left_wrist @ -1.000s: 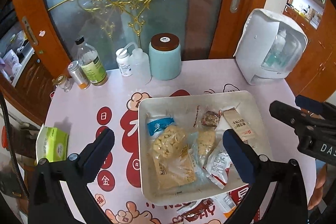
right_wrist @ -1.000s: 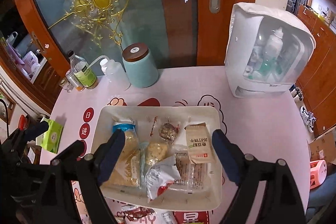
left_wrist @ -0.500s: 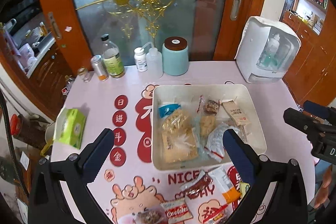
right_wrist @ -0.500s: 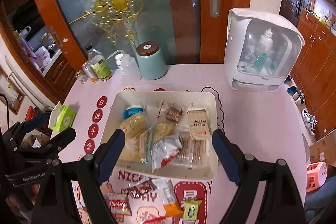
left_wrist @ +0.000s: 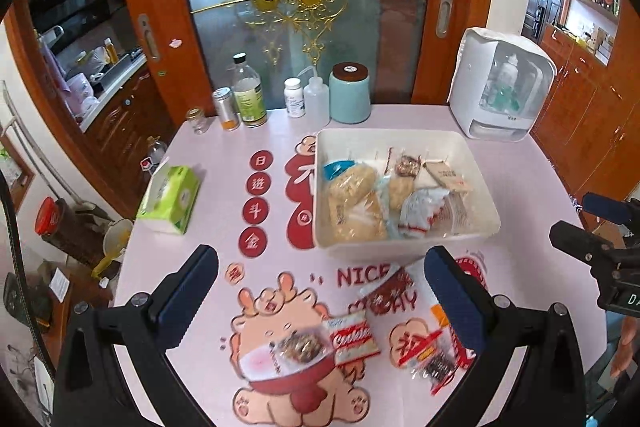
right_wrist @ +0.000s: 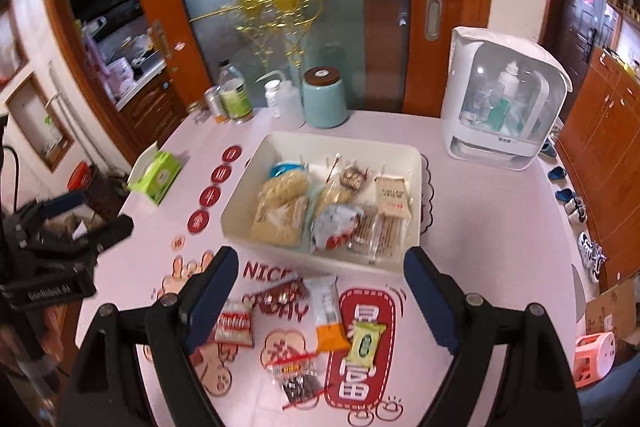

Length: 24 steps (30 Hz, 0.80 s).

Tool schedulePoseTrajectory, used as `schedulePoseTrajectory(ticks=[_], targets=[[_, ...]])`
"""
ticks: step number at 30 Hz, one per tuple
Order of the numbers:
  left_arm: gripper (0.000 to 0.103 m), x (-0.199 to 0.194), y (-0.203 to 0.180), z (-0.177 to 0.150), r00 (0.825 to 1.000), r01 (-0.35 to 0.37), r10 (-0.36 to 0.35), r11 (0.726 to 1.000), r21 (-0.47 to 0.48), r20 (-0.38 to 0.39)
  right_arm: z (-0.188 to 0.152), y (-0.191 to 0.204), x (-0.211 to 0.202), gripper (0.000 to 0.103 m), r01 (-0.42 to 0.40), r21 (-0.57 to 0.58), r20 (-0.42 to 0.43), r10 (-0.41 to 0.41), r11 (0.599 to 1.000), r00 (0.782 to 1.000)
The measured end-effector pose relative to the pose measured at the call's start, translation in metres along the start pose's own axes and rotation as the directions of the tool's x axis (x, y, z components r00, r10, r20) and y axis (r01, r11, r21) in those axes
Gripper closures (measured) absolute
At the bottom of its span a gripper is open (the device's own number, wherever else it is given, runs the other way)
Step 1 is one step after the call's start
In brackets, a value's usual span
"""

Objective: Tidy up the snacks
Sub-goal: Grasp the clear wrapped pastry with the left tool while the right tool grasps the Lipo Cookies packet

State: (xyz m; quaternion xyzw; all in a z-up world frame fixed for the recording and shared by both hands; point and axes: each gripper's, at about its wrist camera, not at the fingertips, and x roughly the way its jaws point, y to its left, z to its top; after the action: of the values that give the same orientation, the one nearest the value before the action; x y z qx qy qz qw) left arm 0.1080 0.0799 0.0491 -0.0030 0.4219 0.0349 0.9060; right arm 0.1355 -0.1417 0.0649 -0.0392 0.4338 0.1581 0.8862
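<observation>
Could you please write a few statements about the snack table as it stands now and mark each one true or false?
1. The white bin already holds several snack packets. True.
2. The red cookie packet lies inside the bin. False: it lies on the tablecloth, in front of the bin.
3. The right tongs are open and hold nothing. True.
4. The green tissue pack sits to the right of the bin. False: it sits to the left.
5. The teal jar with the brown lid stands behind the bin. True.
</observation>
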Motion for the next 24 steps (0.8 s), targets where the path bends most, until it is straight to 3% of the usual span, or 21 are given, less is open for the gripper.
schedulePoseTrajectory(ticks=[10,18,24], targets=[[0.001,-0.005,0.03,-0.053,0.999,0.0,0.002,0.999,0.053,-0.034,-0.059,0.033,0.01,0.017,-0.059,-0.05,-0.061,0.055,0.997,0.997],[0.001,0.051,0.047,-0.077,0.988,0.09,-0.069,0.984,0.155,-0.14,-0.088,0.072,0.053,0.017,-0.03,-0.053,-0.137,0.022,0.998,0.99],[0.001,0.107,0.057,-0.095,0.971,0.172,-0.117,0.949,0.265,-0.21,-0.096,0.095,0.113,0.017,-0.005,0.014,-0.222,0.008,1.0,0.975]])
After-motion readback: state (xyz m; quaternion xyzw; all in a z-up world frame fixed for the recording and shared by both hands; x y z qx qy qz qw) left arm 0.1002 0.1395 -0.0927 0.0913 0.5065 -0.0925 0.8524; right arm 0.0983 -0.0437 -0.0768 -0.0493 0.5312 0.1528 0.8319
